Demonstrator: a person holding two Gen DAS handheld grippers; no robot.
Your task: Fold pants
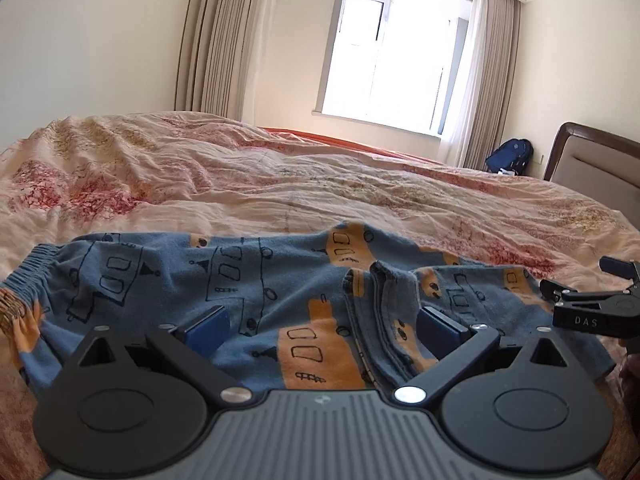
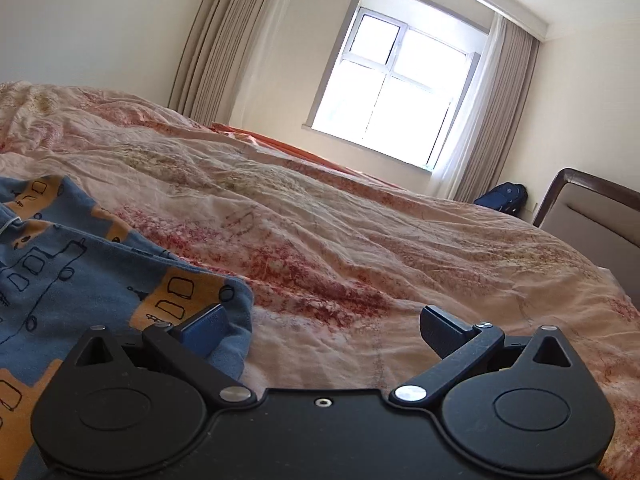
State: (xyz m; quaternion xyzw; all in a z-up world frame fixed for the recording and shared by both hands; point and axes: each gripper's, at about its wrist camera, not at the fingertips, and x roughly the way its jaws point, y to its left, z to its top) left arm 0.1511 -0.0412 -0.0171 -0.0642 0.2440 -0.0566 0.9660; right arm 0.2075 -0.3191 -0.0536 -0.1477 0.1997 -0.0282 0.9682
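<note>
Blue pants (image 1: 256, 288) with orange and black drawings lie across the quilt, elastic waistband at the left, a bunched fold of leg cloth near the middle. My left gripper (image 1: 324, 328) is open, low over the pants, its fingers spread on either side of that fold. My right gripper (image 2: 324, 330) is open at the pants' right end (image 2: 80, 280); its left finger (image 2: 204, 334) is over the cloth edge, its right finger over bare quilt. The right gripper also shows at the right edge of the left wrist view (image 1: 588, 300).
A wrinkled pink floral quilt (image 1: 280, 184) covers the bed. A padded headboard (image 1: 596, 160) stands at the right. A window (image 1: 384, 52) with curtains is on the far wall, and a blue backpack (image 1: 510, 156) sits on the floor beneath it.
</note>
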